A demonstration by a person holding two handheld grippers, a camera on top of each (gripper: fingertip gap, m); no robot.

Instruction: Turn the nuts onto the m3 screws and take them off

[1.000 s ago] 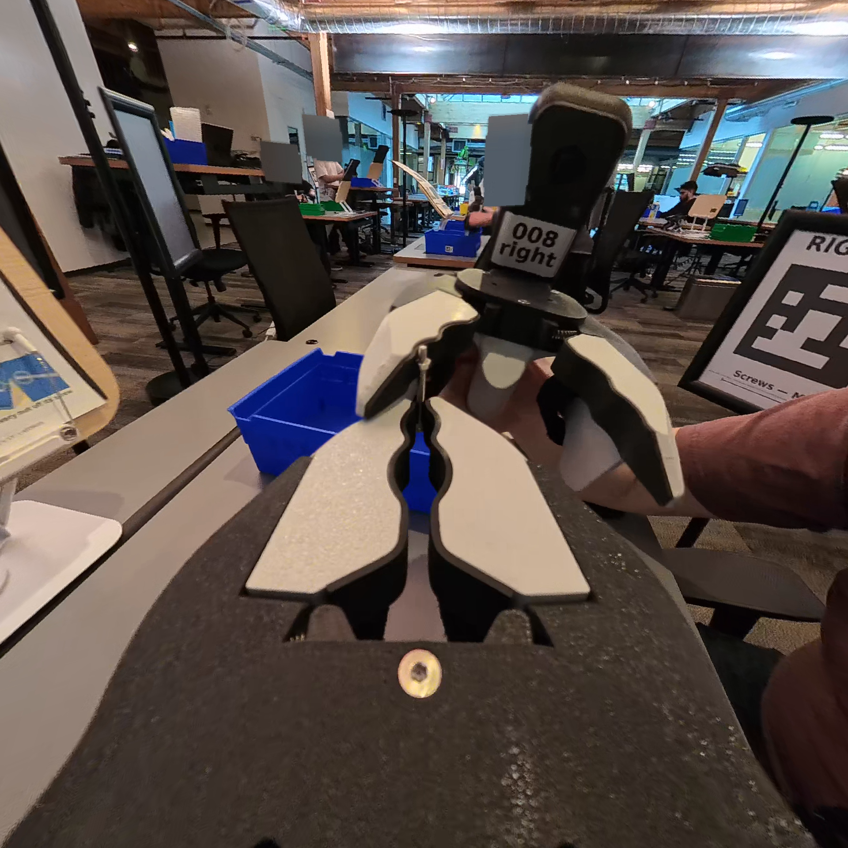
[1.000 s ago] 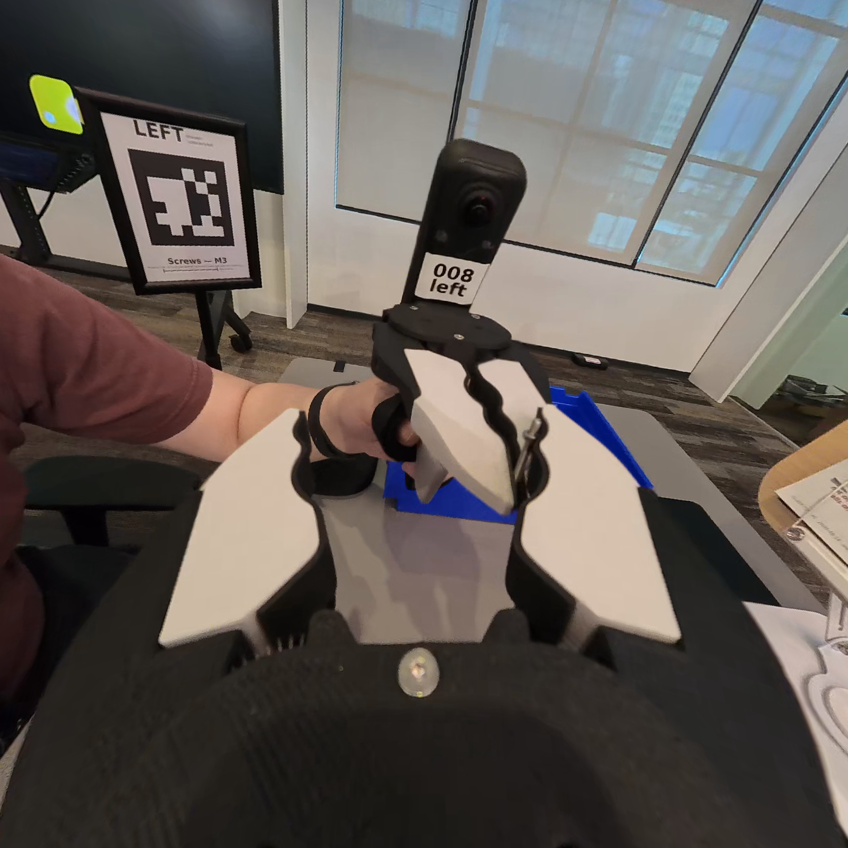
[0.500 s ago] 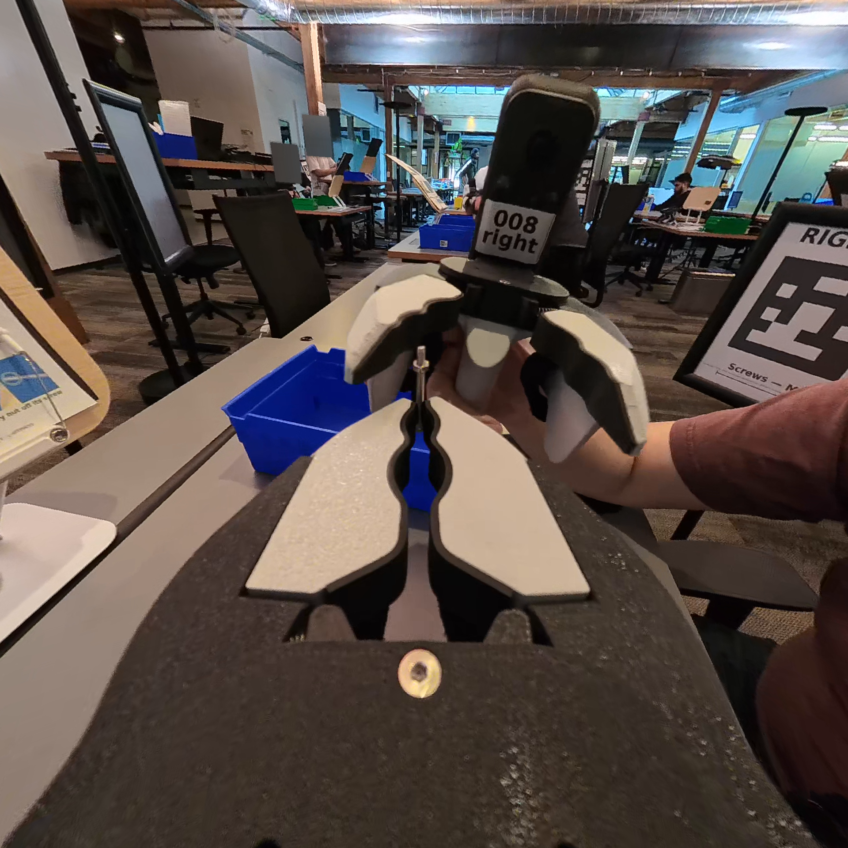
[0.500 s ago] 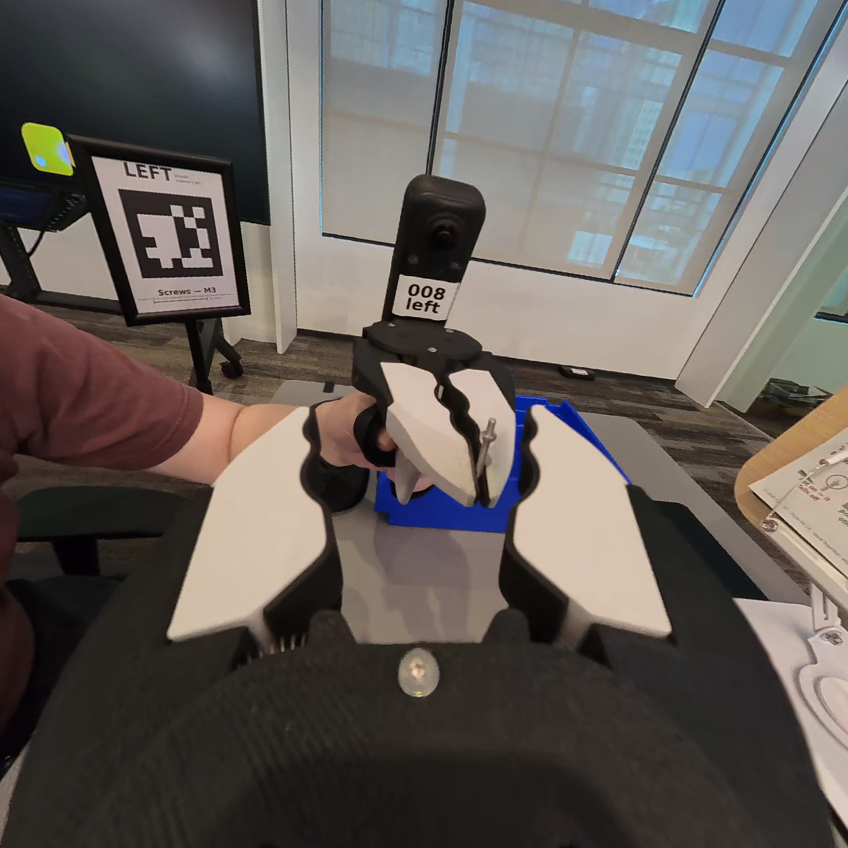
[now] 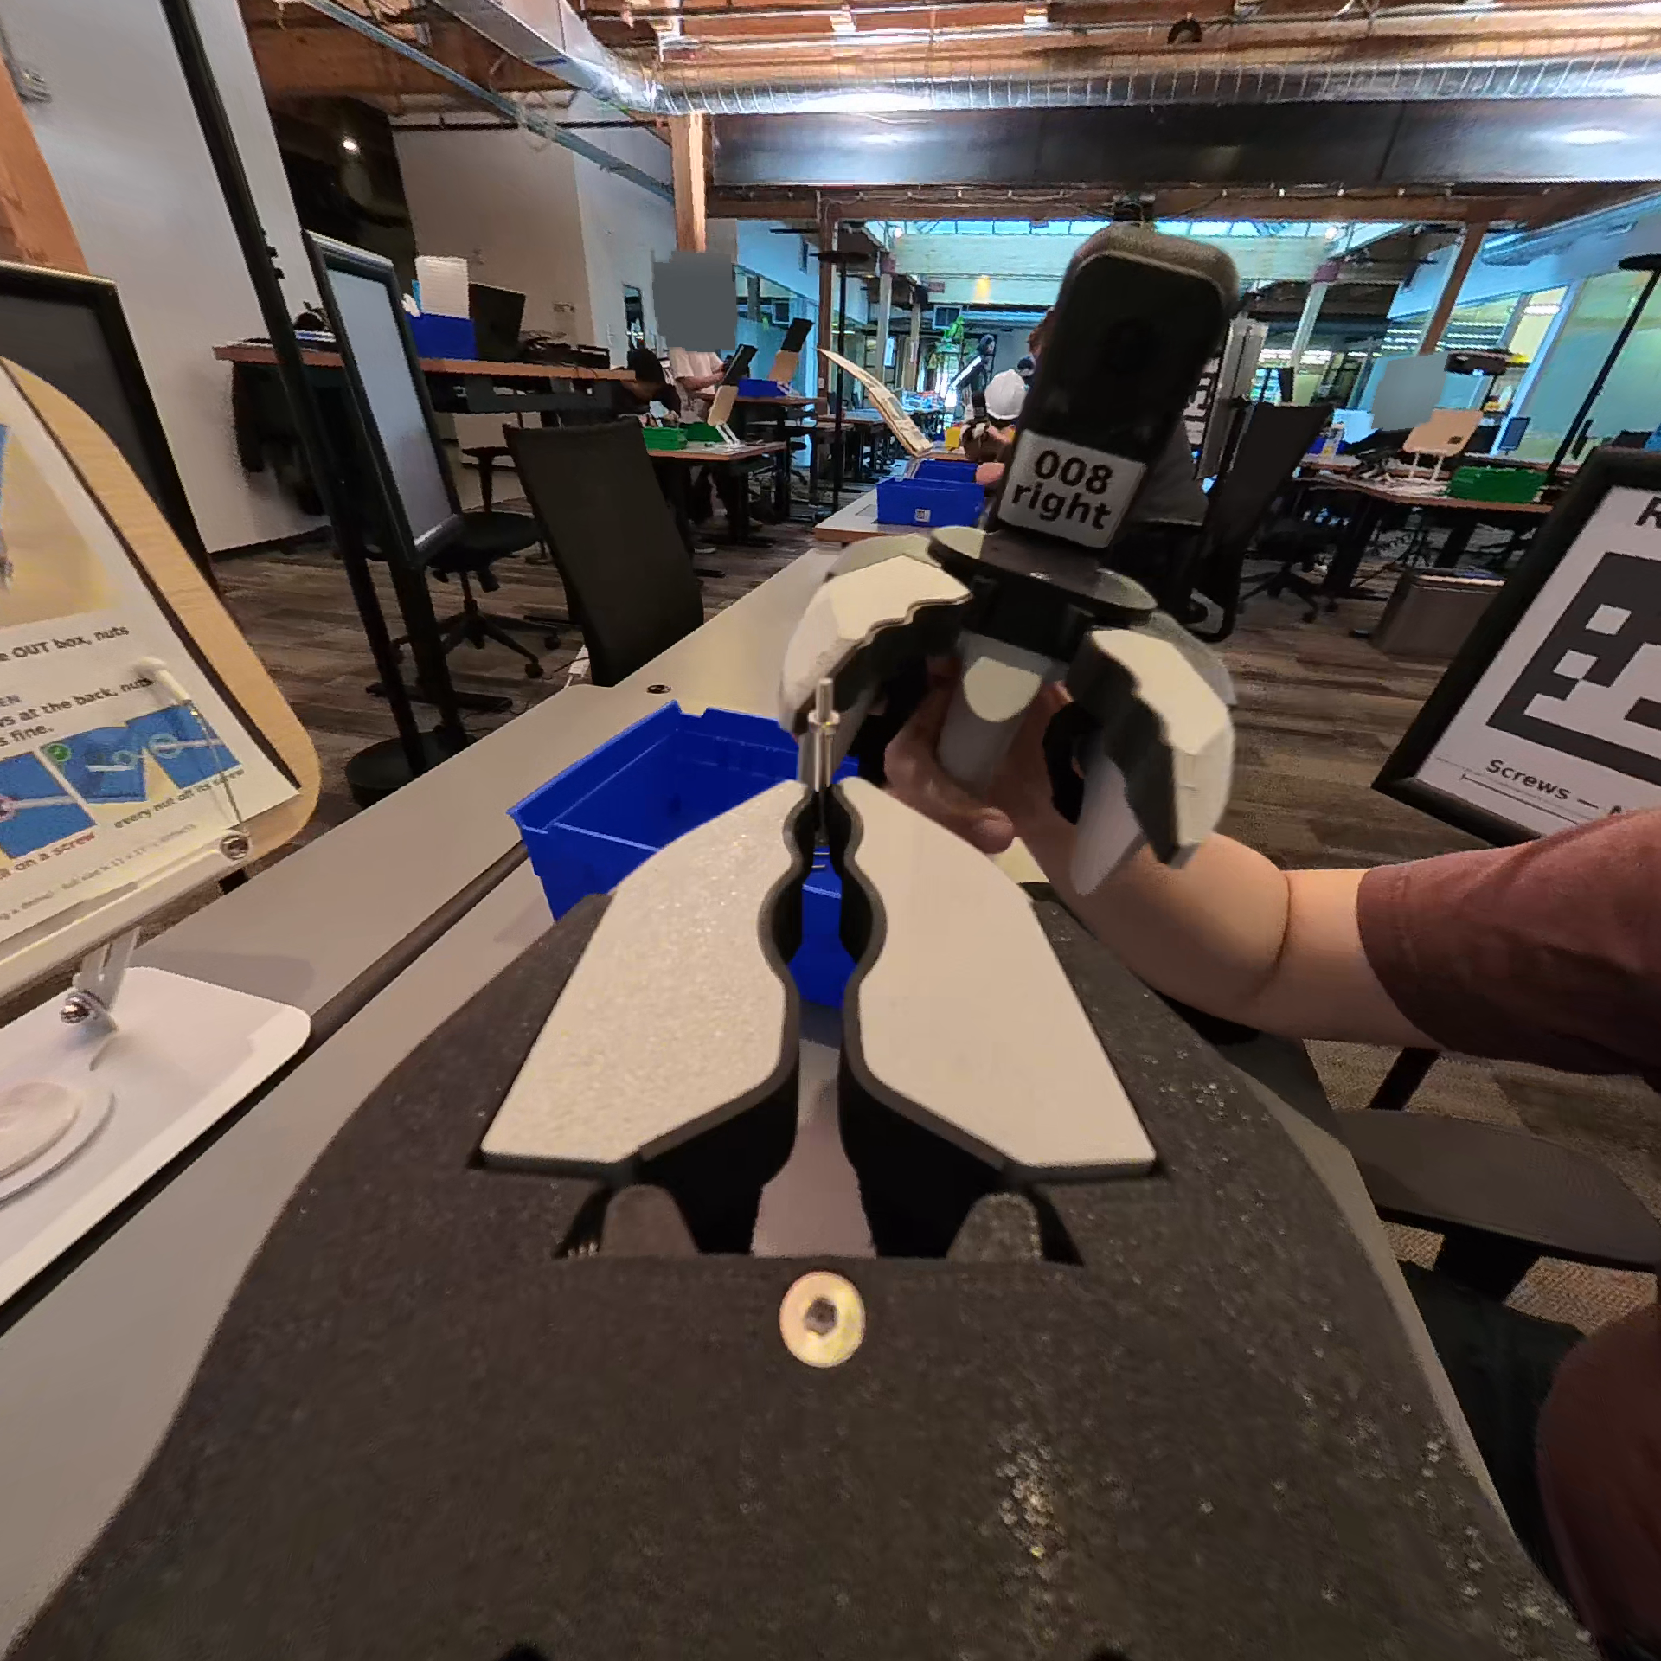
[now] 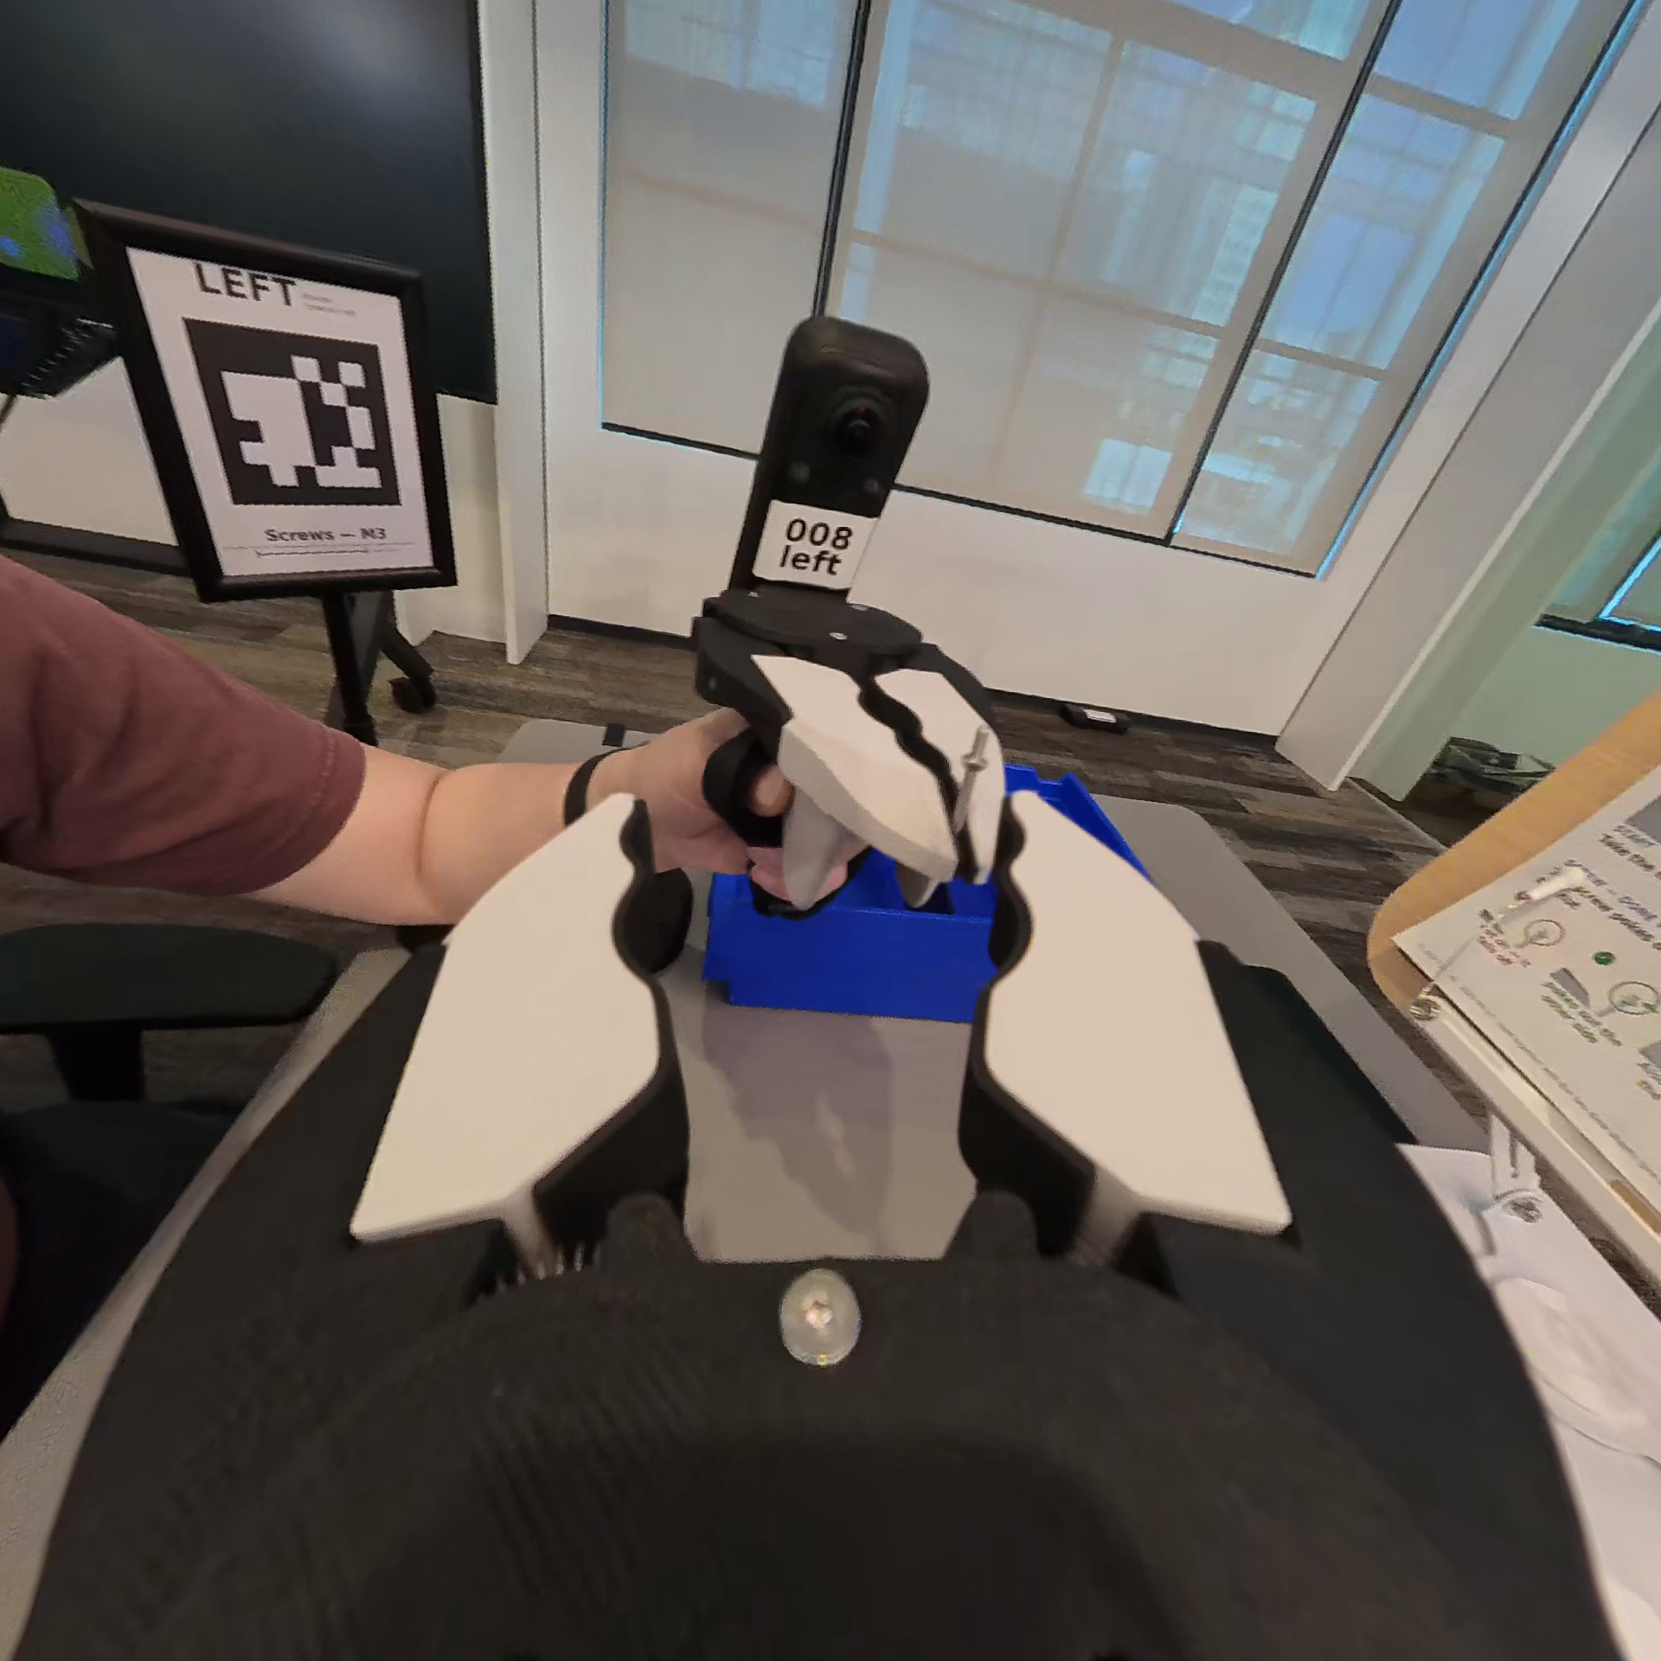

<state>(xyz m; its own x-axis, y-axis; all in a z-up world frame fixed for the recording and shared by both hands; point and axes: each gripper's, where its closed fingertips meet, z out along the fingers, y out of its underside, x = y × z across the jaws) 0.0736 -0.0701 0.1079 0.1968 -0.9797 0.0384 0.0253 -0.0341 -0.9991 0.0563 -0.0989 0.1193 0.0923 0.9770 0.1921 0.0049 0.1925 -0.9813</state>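
My left gripper [image 5: 820, 795] is shut on a thin metal screw [image 5: 820, 750] that stands up out of its fingertips, with a small nut [image 5: 820, 719] near the screw's top end. My right gripper [image 5: 984, 764] faces it, held by a hand, open and empty, its left finger just behind the screw. In the right wrist view my right gripper [image 6: 818, 827] has its jaws wide apart. The left gripper [image 6: 953, 858] with the screw [image 6: 973, 764] hangs beyond the right finger's tip. A blue bin [image 5: 665, 791] sits on the table below both grippers and also shows in the right wrist view [image 6: 854, 953].
The grey table [image 5: 404, 863] runs away from me. An instruction board on a white stand [image 5: 117, 764] is at the left and also shows in the right wrist view [image 6: 1546, 944]. Framed marker signs [image 5: 1564, 665] [image 6: 279, 404] stand beside the table. A black office chair [image 5: 611, 539] stands behind it. The tips of both grippers are at nearly the same place.
The two grippers have drawn apart: the right finger that was against the screw is now clear of it. The left gripper has stayed shut on the screw, the right stayed open.
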